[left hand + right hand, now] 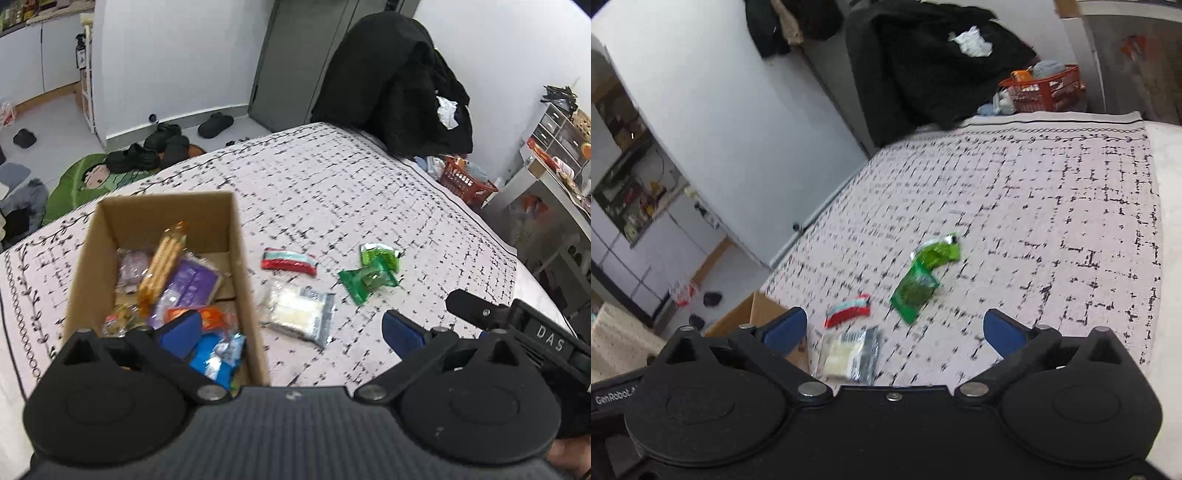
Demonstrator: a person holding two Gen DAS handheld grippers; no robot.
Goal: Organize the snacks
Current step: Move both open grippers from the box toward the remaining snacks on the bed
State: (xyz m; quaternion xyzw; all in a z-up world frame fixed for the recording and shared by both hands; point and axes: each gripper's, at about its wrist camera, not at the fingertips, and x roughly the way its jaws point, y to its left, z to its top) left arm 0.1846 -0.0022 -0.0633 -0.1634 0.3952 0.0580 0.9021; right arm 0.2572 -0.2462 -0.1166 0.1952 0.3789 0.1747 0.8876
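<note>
A cardboard box (pixel 88 258) stands on the patterned cloth and holds several snack packs. Beside it on the cloth lie a red and white pack (pixel 290 261), a clear pack of white snacks (pixel 297 314) and two green packs (pixel 369 282) (pixel 380 254). My left gripper (pixel 290 330) is open and empty, one finger over the box, the other over the cloth. My right gripper (pixel 894 328) is open and empty above the clear pack (pixel 849 354), with the red pack (pixel 849 314) and the green packs (pixel 916 288) just ahead. The box corner (pixel 753 314) shows at its left.
A black coat (pixel 391 85) hangs over a chair at the table's far edge. An orange basket (pixel 465 181) sits beyond the right edge. Shoes (pixel 147 151) and a green mat lie on the floor to the left. The right gripper's body (pixel 517 325) shows beside my left gripper.
</note>
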